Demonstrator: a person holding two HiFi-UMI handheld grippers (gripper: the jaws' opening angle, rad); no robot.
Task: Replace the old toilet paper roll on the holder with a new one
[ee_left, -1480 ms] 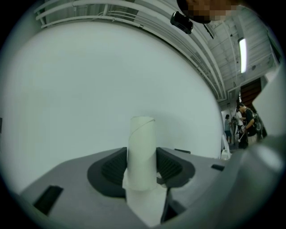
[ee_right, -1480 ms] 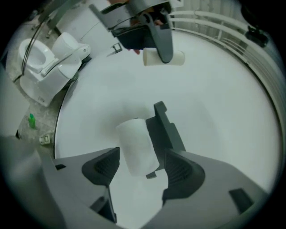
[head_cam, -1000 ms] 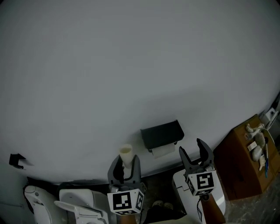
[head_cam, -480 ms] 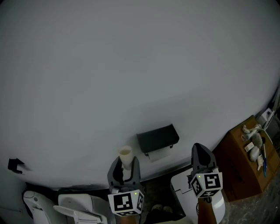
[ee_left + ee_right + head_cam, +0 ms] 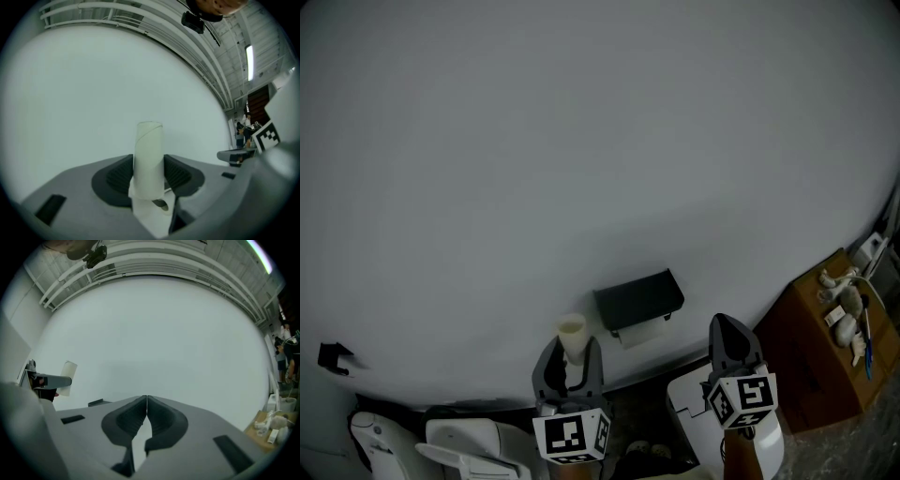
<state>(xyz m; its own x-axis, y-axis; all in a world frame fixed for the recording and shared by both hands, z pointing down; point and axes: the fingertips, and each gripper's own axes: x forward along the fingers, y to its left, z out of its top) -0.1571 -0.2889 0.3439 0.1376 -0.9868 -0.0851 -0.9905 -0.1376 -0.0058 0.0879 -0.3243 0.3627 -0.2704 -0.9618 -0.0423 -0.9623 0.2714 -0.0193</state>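
Toilet-roll core [image 5: 149, 154] stands upright, clamped in L gripper [image 5: 569, 364], just short of the wall [image 5: 581, 141]. Next right: black holder [image 5: 638, 298] low on wall, paper sheet [image 5: 643, 330] hanging under its lid. R gripper [image 5: 146, 401] further right, jaws pressed together, nothing btwn them.

Head view: dim, grey, darkest toward the lower corners. Gripper views: brighter, fisheye-curved inside black circular vignettes; ceiling strip light [image 5: 249, 58] glares; nearest foreground slightly soft.
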